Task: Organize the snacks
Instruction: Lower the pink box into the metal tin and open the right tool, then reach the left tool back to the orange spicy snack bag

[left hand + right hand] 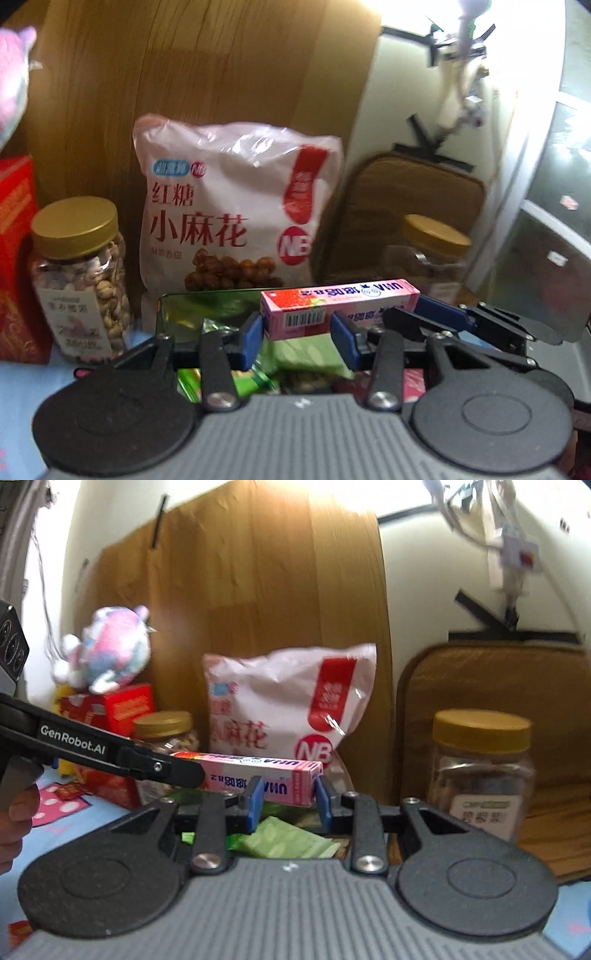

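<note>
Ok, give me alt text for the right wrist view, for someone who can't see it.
Both hand-held grippers clamp a pink candy box: the right hand-held gripper at one end, the left hand-held gripper from the side. Behind stand a white snack bag and two gold-lidded jars.

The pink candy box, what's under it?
Under the pink candy box are green snack packets in a bin. The tools and the box cover the rest of the bin.
</note>
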A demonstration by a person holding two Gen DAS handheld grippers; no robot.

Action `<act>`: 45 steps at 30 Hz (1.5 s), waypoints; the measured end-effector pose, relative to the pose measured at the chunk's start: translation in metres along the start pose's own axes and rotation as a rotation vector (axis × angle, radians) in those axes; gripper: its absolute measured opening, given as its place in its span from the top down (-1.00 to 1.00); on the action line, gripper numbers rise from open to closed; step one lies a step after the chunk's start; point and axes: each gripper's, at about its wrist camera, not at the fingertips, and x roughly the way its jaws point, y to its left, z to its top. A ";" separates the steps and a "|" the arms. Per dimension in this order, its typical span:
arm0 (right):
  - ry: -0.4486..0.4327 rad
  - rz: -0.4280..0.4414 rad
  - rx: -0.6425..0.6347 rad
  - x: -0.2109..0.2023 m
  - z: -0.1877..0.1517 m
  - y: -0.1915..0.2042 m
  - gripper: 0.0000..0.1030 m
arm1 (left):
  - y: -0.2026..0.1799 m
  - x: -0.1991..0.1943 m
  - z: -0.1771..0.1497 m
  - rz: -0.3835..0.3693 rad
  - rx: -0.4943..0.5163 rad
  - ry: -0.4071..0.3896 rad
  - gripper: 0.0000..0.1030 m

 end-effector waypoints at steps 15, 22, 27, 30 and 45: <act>0.060 -0.006 0.010 0.023 -0.021 -0.005 0.13 | 0.020 0.048 -0.005 0.045 -0.081 0.047 0.16; 0.055 -0.004 0.038 -0.011 -0.028 0.007 0.13 | 0.010 -0.018 -0.015 0.036 -0.060 -0.001 0.16; 0.049 -0.008 0.071 -0.043 -0.039 0.022 0.13 | 0.001 -0.053 -0.055 0.090 -0.012 0.022 0.16; 0.066 -0.010 0.111 -0.061 -0.049 0.033 0.13 | -0.001 -0.065 -0.082 0.119 -0.009 0.064 0.16; 0.225 0.032 0.222 -0.107 -0.098 0.087 0.13 | 0.020 -0.121 -0.152 0.192 -0.044 0.088 0.16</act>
